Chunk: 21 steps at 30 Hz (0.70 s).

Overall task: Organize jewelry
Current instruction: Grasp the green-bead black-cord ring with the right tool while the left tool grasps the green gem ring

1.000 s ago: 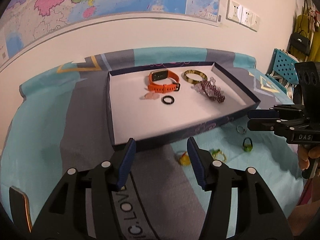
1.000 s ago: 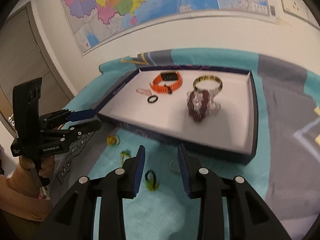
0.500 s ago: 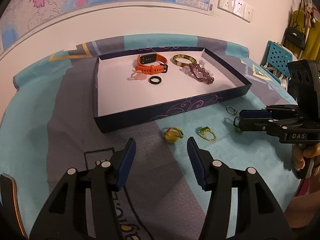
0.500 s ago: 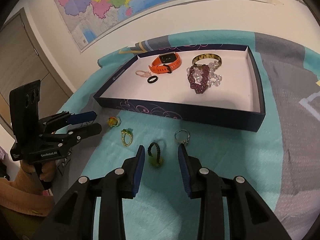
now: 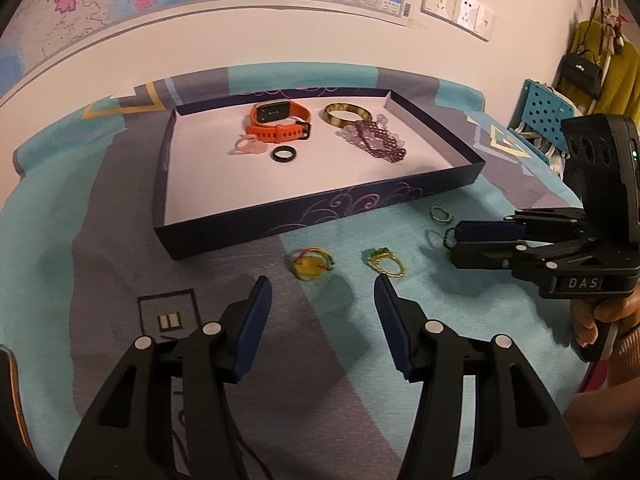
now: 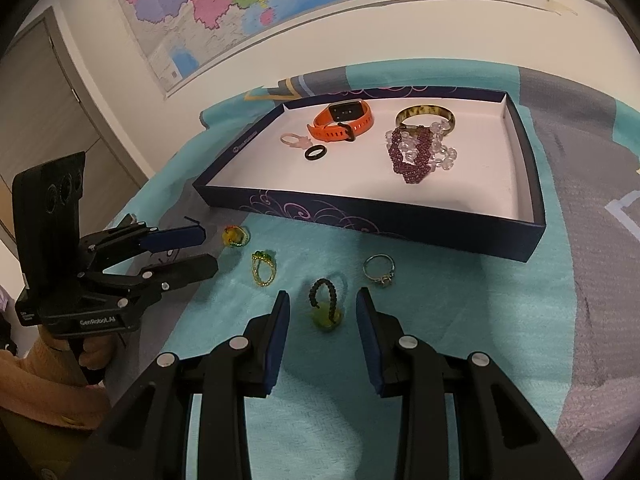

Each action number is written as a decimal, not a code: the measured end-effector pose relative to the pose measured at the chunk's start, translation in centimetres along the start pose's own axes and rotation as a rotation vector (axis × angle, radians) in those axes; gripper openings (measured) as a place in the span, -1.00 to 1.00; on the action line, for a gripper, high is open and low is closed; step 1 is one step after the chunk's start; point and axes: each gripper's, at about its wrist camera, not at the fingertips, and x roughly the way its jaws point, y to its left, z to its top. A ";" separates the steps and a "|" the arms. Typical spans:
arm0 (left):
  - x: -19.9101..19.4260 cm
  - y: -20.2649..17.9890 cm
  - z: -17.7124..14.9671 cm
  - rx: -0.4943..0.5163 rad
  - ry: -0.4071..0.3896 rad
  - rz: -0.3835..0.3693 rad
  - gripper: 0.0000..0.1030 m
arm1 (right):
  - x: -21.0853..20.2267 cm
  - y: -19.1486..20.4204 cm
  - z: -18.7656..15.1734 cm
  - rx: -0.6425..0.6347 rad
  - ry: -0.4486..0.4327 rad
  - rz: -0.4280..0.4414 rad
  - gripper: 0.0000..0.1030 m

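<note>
A dark blue tray (image 5: 320, 210) (image 6: 360, 216) holds an orange watch (image 5: 280, 122), a gold bangle (image 5: 346, 114), purple and clear bead bracelets (image 6: 416, 152), a pink ring (image 6: 294, 141) and a black ring (image 6: 314, 153). On the cloth in front lie a yellow ring (image 5: 310, 266), a green-gold ring (image 5: 386, 262), a silver ring (image 6: 380, 270) and a black-beaded ring with a green stone (image 6: 325, 304). My left gripper (image 5: 322, 300) is open, just short of the yellow ring. My right gripper (image 6: 322, 312) is open, its fingers on either side of the black-beaded ring.
The tray sits on a teal and grey cloth (image 5: 100, 240) against a white wall with a map (image 6: 280, 0). A blue perforated crate (image 5: 544, 104) and hanging bags (image 5: 580, 72) stand at the far right.
Both grippers have pulled back and lowered toward the loose rings in front of the tray. The right gripper now straddles the black-beaded ring.
</note>
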 end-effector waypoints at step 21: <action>0.8 -2.2 0.1 0.040 0.016 -0.056 0.02 | 0.2 1.0 -0.2 -0.040 0.011 -0.028 -0.33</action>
